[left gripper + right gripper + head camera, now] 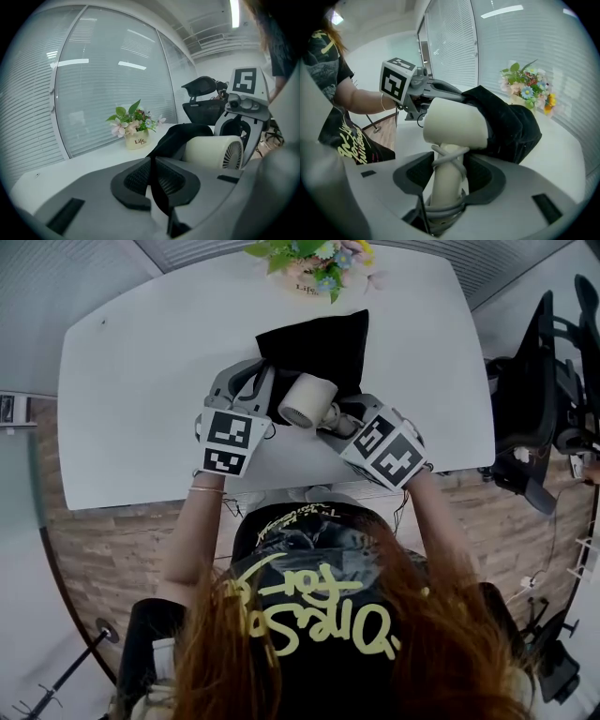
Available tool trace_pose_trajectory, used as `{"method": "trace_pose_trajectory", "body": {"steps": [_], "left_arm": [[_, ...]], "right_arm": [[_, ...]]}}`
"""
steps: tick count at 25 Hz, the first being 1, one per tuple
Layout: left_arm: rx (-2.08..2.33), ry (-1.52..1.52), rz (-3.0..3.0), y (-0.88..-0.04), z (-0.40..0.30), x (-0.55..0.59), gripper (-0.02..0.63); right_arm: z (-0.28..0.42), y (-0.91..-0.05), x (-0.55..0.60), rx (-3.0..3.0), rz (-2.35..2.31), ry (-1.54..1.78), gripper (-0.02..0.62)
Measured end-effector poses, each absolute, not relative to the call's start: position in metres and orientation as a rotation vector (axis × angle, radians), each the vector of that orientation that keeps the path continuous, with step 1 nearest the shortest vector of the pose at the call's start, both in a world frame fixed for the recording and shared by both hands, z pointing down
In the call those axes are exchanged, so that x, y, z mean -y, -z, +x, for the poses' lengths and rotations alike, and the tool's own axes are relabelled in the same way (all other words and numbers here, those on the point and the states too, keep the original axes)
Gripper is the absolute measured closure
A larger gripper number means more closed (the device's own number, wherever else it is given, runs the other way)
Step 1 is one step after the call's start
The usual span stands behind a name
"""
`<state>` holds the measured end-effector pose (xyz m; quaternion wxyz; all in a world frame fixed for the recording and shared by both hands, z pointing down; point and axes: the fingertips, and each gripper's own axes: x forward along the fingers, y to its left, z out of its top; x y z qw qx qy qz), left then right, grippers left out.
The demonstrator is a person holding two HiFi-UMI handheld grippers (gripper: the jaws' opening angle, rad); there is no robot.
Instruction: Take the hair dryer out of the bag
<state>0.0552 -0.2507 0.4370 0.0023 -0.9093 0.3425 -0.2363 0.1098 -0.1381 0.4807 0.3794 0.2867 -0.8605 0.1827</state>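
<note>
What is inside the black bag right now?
The front end of the hair dryer sits in the bag; its grille and handle are out, the handle in the right gripper. The left gripper pinches the bag's edge. Fabric hides anything deeper.

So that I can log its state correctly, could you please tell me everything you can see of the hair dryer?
The hair dryer is cream-coloured, seemingly matt plastic, with a short stout barrel and a round vent grille at its rear end. A grey cord is wound round its handle, which the right gripper clamps between its jaws. The barrel's far end sits inside the mouth of the black bag, whose cloth drapes over it.
</note>
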Motion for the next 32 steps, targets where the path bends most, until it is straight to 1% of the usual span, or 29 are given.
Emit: {"method": "trace_pose_trajectory", "body": {"steps": [18, 32], "left_arm": [[-1.13, 0.718, -2.866, -0.433, 0.059, 0.245, 0.58], [-1.091, 0.775, -2.775, -0.435, 0.067, 0.232, 0.586]], "right_arm": [[0.112, -0.463, 0.107, 2.291, 0.62, -0.396, 0.388], [0.129, -0.441, 0.092, 2.314, 0.689, -0.348, 0.388]]}}
